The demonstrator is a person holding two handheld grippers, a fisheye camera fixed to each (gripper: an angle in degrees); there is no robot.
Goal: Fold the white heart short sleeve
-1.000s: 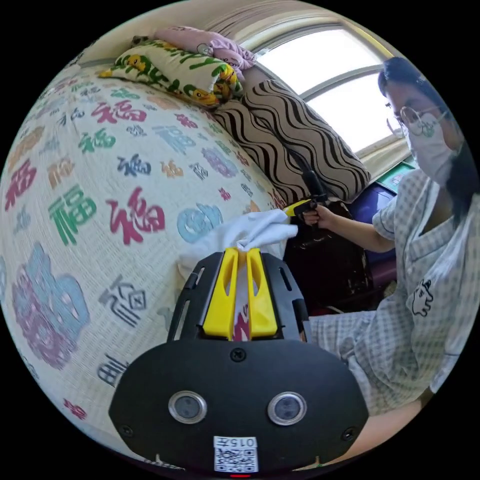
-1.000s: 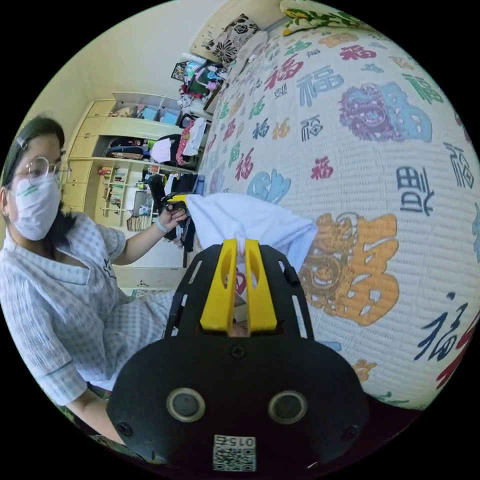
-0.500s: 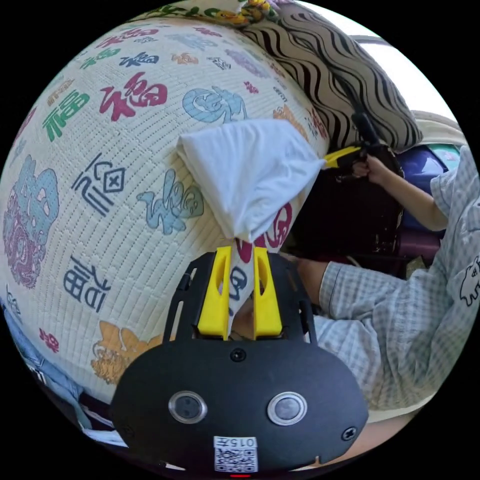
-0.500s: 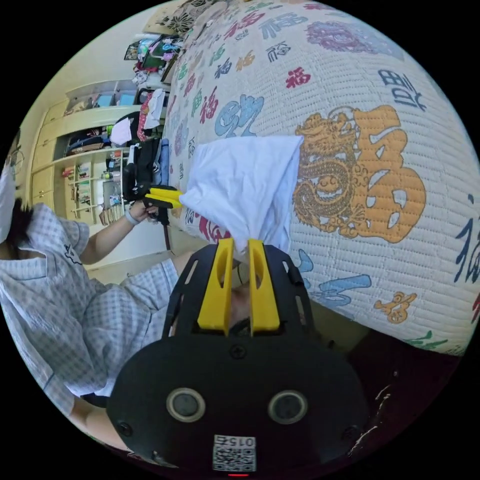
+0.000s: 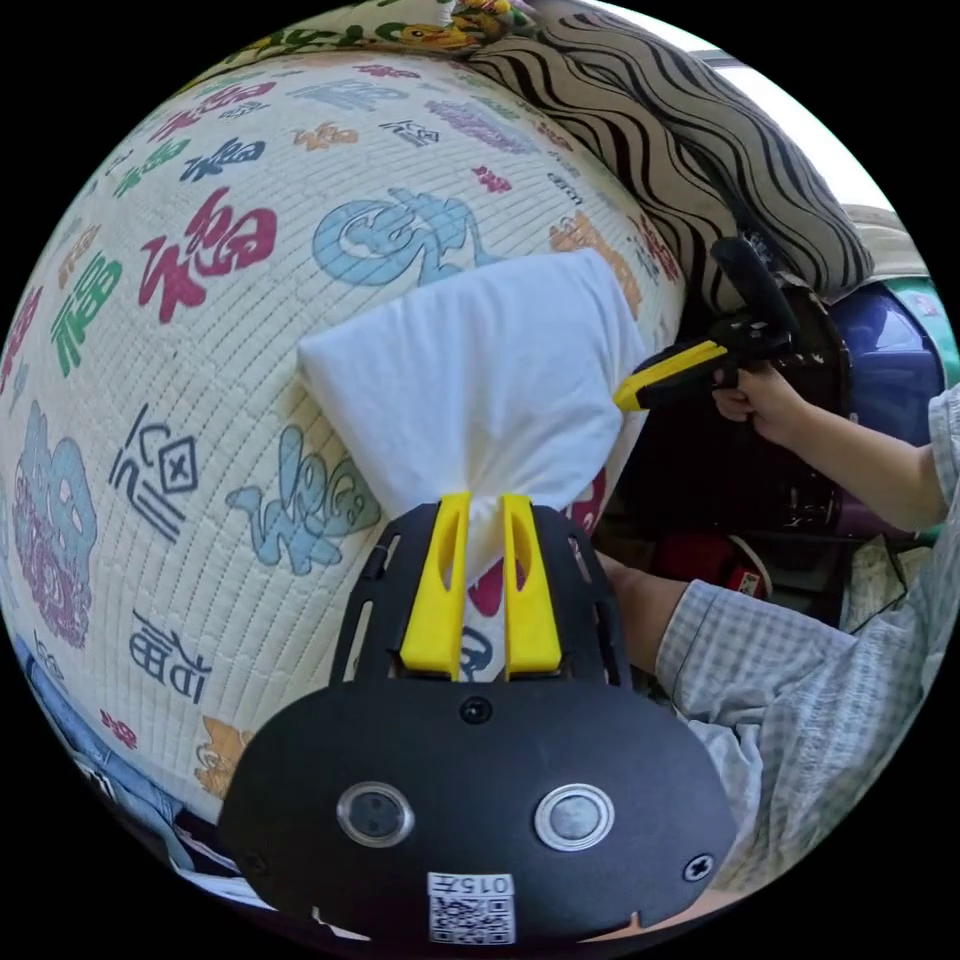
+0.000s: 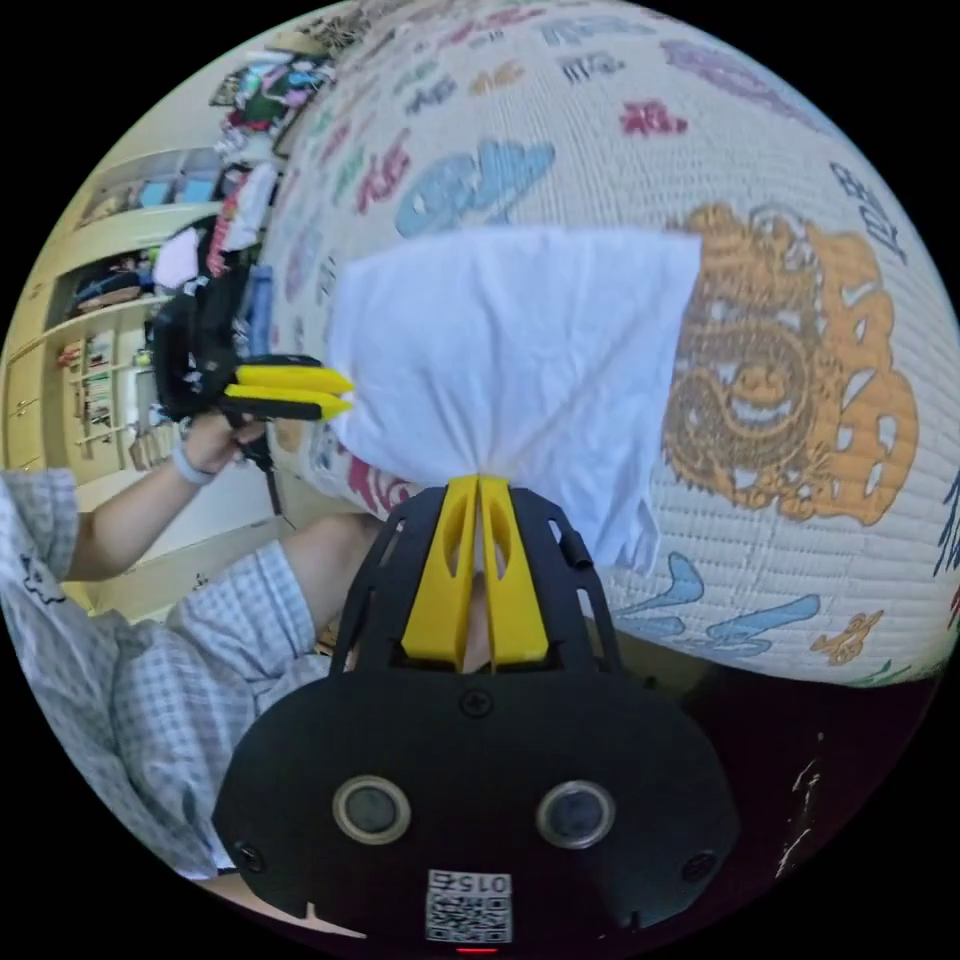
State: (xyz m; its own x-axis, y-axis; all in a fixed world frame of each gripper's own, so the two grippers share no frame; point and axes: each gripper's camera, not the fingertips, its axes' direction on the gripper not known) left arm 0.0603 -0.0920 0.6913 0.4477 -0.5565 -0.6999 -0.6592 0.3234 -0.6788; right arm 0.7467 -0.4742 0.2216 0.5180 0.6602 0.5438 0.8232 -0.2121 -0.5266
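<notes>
Folded white shirt [image 5: 480, 385] lies on the bed's printed quilt [image 5: 200, 330] at its edge. Left tool [image 5: 484, 505] pinches one near corner, right tool [image 6: 479, 487] clamps the other, both narrow.

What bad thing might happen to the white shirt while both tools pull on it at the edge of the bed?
1. Each tool pinches just a small corner: the left tool and the right tool grip bunched bits of the shirt, so a corner might slip out.
2. The shirt lies near the edge of the bed, so it might slide off.
3. Pulling might undo the fold or wrinkle it.
</notes>
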